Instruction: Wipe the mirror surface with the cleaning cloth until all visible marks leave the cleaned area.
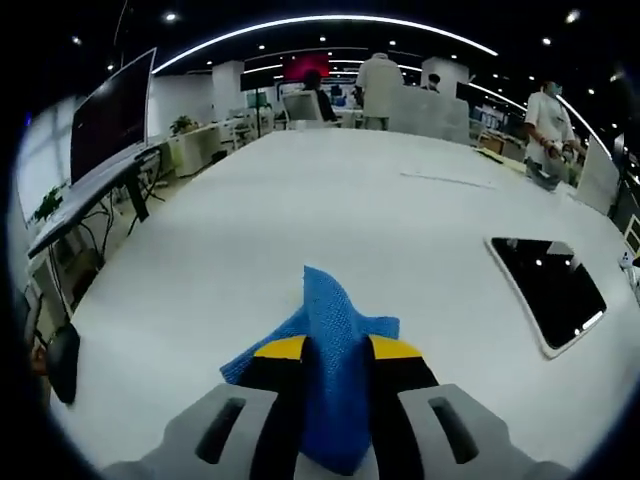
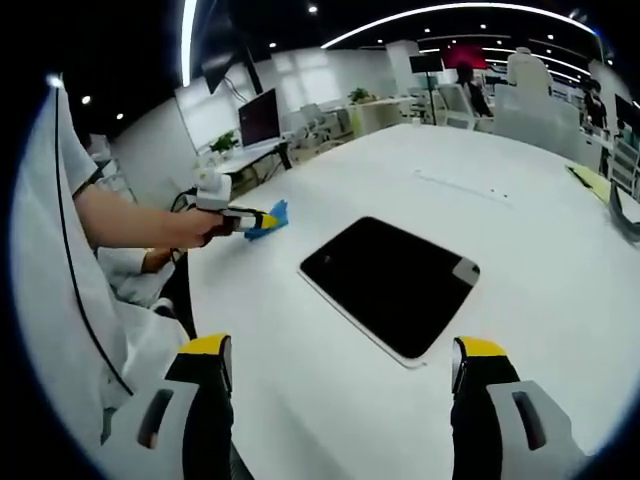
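Our left gripper point(image 1: 335, 352) pinches the blue cloth point(image 1: 325, 360) — our right gripper point(image 2: 340, 365) gapes wide, empty, mirror point(image 2: 392, 280) just ahead.

Bare white bench point(image 2: 330, 360) lies between my open right jaws and the flat dark rectangular mirror point(image 2: 390, 280); nothing blocks it.
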`<state>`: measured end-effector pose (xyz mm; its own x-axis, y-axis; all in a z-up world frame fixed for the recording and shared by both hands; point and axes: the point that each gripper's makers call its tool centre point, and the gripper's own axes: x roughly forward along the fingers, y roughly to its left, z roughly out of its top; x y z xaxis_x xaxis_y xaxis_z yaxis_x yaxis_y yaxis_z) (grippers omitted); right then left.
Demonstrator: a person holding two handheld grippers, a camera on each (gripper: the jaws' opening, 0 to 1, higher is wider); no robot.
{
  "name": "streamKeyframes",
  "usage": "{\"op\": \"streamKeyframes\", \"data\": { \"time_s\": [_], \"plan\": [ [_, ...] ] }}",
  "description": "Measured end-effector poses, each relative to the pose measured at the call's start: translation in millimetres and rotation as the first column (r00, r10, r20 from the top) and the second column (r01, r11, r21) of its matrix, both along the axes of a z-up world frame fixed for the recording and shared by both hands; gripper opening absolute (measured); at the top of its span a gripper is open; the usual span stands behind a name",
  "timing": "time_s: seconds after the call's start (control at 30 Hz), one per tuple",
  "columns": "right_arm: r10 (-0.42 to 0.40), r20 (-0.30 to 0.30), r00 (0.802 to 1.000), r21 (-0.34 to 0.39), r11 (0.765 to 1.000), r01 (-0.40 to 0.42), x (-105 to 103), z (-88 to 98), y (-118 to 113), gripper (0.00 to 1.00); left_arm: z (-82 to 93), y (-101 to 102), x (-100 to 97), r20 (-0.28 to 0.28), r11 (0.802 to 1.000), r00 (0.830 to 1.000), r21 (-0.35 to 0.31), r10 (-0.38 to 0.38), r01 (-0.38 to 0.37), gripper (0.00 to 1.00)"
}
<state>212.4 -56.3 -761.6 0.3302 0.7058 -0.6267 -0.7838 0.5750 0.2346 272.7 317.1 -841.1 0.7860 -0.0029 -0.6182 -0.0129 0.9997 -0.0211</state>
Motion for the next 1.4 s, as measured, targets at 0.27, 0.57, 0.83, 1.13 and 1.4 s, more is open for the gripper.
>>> {"op": "streamKeyframes", "data": {
  "time_s": [0.27,0.57,0.83,1.13,1.4],
  "plan": [
    [-0.002,0.002,1.0,0.001,1.0,0.002,1.5,-0.9,-2.4,0.9,0.1,-23.5,6.4,-0.03,0.974,0.974,0.0,-0.225,0.225,0.07],
    [-0.015,0.006,1.0,0.004,1.0,0.015,2.5,-1.1,-3.1,0.89,-0.2,-35.0,8.8,-0.049,0.957,0.957,0.035,-0.284,0.286,0.05],
    [-0.021,0.007,1.0,0.028,0.999,0.021,-2.6,1.4,1.4,0.89,-0.3,-33.2,9.3,-0.069,0.96,0.958,0.021,-0.277,0.279,0.05],
    [-0.026,0.005,1.0,0.023,0.999,0.026,-4.7,-0.5,-0.7,0.88,0.0,-34.0,8.6,-0.085,0.955,0.955,0.061,-0.285,0.29,0.05],
    [-0.043,0.014,0.999,0.033,0.999,0.043,0.1,3.8,-2.7,0.89,4.8,-37.0,9.7,-0.091,0.958,0.957,0.055,-0.276,0.281,0.05]
  ]
}}
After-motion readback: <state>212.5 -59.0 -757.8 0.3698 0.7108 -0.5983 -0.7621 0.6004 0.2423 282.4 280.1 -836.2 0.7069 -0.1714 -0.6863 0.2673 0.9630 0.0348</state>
